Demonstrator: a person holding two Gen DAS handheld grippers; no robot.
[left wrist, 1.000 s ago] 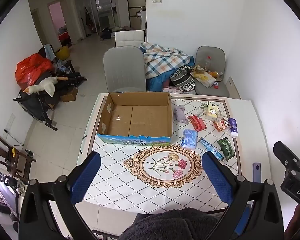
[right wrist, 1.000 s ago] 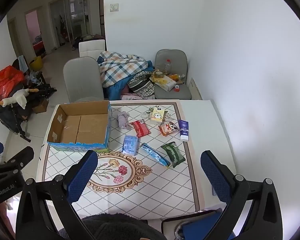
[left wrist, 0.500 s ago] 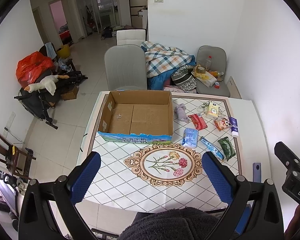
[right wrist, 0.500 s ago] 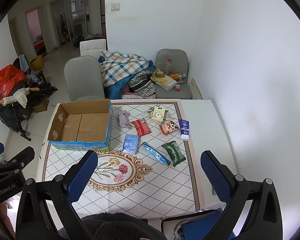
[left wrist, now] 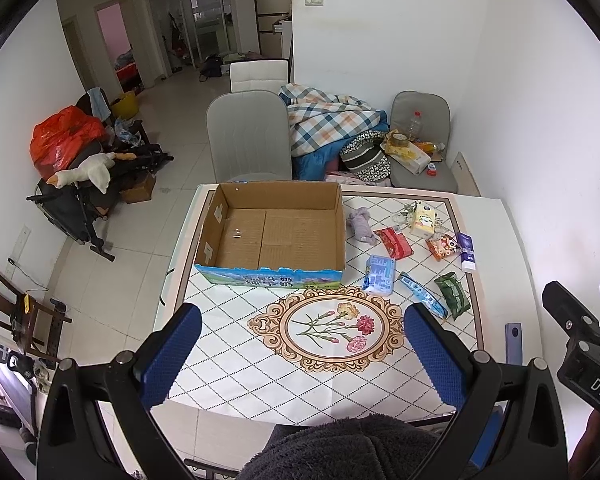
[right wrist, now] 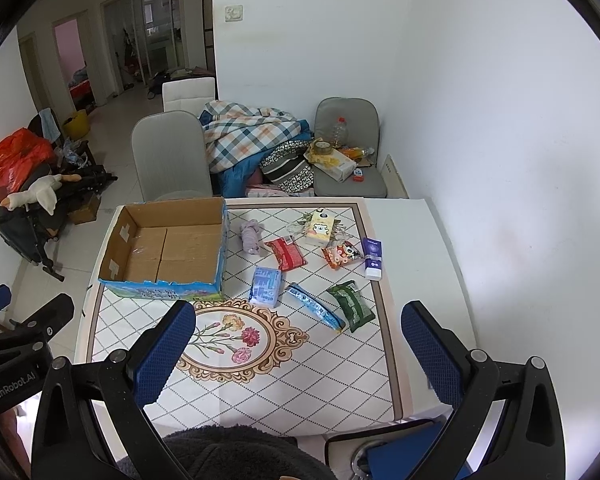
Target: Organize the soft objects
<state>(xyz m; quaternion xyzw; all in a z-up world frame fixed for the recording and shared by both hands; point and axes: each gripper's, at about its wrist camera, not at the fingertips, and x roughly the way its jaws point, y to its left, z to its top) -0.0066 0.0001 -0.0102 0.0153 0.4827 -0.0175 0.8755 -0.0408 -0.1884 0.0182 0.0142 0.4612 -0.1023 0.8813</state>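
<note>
The soft stuff was scattered on the table (left wrist: 236, 368), just right of the empty cardboard box (left wrist: 272, 236): a light blue tissue pack (left wrist: 379, 275), red pack (left wrist: 394, 242), green pack (left wrist: 452, 295), a long blue pouch (left wrist: 422, 294) and a little grey plush (left wrist: 361, 226). All looked light and squishy, the wrappers probably slick, so I'd pinch each across its narrow middle. Left gripper (left wrist: 302, 356) and right gripper (right wrist: 298, 354) both hung over the near edge, jaws spread wide, holding and touching nothing.
</note>
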